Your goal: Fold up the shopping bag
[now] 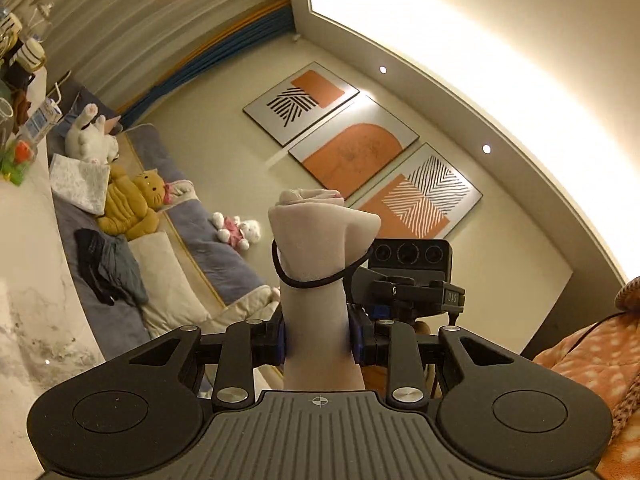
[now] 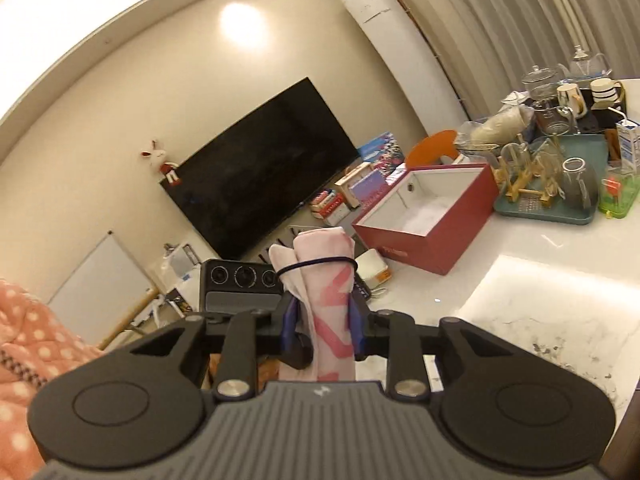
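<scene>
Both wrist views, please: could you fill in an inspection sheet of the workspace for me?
Surface: white marble table, partly bare.
Job's things: rolled bag with a black elastic band around it.
Clutter: red box, teal tray of glassware, milk carton.
Grippers: left gripper and right gripper both shut on the rolled bag.
Cables: one thin dark lead over the spotted sleeve.
Surroundings: television, sofa with soft toys, three framed pictures.
</scene>
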Motion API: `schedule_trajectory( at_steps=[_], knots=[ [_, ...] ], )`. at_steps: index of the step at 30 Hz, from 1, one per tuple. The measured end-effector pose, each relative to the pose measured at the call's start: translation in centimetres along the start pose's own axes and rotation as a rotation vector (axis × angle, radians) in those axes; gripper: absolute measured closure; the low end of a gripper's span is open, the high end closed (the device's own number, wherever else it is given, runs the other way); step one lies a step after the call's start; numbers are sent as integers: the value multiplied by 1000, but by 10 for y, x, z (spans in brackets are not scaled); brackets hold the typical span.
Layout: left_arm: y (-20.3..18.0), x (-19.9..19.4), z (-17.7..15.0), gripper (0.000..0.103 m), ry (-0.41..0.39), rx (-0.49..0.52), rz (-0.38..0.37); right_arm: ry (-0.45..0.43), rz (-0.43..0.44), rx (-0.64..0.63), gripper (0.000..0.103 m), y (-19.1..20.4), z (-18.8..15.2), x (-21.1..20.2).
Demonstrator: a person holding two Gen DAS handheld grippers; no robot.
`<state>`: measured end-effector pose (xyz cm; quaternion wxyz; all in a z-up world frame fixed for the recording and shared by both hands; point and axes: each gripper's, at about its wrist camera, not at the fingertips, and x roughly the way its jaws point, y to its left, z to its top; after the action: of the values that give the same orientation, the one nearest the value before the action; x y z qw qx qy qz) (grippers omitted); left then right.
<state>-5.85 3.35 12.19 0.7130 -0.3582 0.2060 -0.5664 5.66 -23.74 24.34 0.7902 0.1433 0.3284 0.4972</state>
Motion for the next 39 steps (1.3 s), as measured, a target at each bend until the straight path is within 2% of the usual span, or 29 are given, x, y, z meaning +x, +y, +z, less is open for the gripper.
schedule_trajectory(
  at_steps=[4,8,11,14,16,17,19,20,21,25,29,32,34,37,39],
  knots=[
    [5,-7,-8,70,-18,-40,-39,-36,29,104,81,-6,-5,-1],
    [13,-8,-15,56,-13,-97,-122,-93,97,203,82,-21,-14,-6],
    [14,-7,-21,55,-4,-98,-96,-122,141,253,82,-30,-19,-10],
    [14,-3,-19,56,-20,-109,-86,-118,155,270,82,-33,-20,-7],
    [11,4,-17,73,1,-91,-48,-106,137,261,81,-31,-22,-3],
    [12,5,-17,74,11,-117,-51,-96,119,246,79,-29,-22,-1],
    [16,4,-18,74,0,-178,-126,-95,83,157,76,-16,-22,-5],
    [18,2,-18,74,-9,-199,-162,-102,95,118,75,-11,-21,-9],
    [20,2,-19,74,-8,-215,-173,-120,91,76,75,-7,-20,-13],
    [24,2,-21,74,29,-258,-224,-168,-33,-245,74,28,-14,-35],
    [20,9,-25,74,96,-259,-268,-52,-136,-568,74,65,-15,-25],
    [18,13,-27,74,148,-260,-272,12,-155,-728,76,82,-19,-18],
    [17,15,-28,74,178,-262,-262,55,-155,-824,82,91,-20,-14],
    [14,15,-28,74,202,-258,-253,167,-146,-942,99,106,-22,-9],
    [13,11,-27,74,179,-257,-241,203,-158,-958,102,112,-23,-6]
  ],
)
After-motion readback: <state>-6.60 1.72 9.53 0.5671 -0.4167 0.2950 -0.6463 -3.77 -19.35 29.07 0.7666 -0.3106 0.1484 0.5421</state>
